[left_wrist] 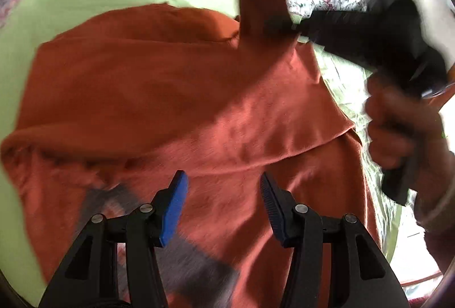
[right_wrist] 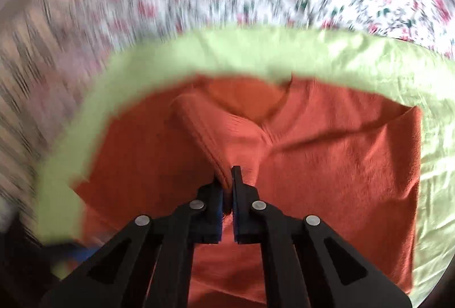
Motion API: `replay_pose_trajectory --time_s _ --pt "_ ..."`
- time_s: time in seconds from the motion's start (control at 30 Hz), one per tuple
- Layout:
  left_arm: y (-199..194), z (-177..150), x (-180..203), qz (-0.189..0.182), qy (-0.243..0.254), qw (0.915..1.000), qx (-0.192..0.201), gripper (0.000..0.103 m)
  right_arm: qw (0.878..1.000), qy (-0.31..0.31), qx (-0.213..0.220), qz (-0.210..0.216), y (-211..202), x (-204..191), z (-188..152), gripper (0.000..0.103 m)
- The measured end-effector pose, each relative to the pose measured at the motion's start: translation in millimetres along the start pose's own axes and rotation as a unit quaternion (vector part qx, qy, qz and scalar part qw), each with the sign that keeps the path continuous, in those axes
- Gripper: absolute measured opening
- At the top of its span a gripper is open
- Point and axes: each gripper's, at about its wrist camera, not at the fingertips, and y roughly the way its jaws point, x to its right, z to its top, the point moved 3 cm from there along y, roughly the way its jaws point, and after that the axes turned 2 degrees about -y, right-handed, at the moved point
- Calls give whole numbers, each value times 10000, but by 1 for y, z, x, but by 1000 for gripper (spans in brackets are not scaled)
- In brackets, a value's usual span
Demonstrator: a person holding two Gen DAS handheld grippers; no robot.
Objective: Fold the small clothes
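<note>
While I am pinching the sleeve's ribbed cuff in my right tool, clamped tight, I am carrying it low across the soft rust-orange shirt, keeping the fold flat. My left tool is hovering half open, empty, over the near hem. Green sheet is lying beneath.

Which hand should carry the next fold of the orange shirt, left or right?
Right, probably. The right gripper is already shut on a fold of the orange shirt, lifting it off the green cloth. The left gripper hangs over the shirt, jaws open, holding nothing.
</note>
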Motion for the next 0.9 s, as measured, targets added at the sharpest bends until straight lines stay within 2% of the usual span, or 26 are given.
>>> replay_pose_trajectory --time_s 0.1,0.2,0.3,0.37,0.43,0.5,0.63,0.8,0.9 --pt "20 14 -4 178 -27 9998 -47 54 9960 587 521 426 -36 7 17 5" --pt "27 31 -31 631 -269 9976 36 52 9889 961 921 652 -66 15 27 5" --pt "13 39 -73 981 -750 9922 176 45 9870 1065 1003 665 -78 25 27 5" --pt "-4 38 -101 995 -1119 9884 244 34 9872 1121 968 596 -78 30 22 5" --pt "-25 31 -125 1074 -1358 9844 325 34 9865 1263 887 544 -72 36 17 5" --pt "-47 19 -142 1400 -1445 9786 436 36 9851 1427 802 526 -63 43 10 5" --pt "-67 0 -161 1293 -1726 9755 430 34 9841 1593 597 506 -48 54 -9 5" --pt "-65 -7 -152 1725 -1459 9737 309 34 9843 1729 199 286 -28 61 -30 5" --pt "-65 -13 -137 1908 -1244 9734 266 44 9831 1824 39 172 -22 68 -44 6"
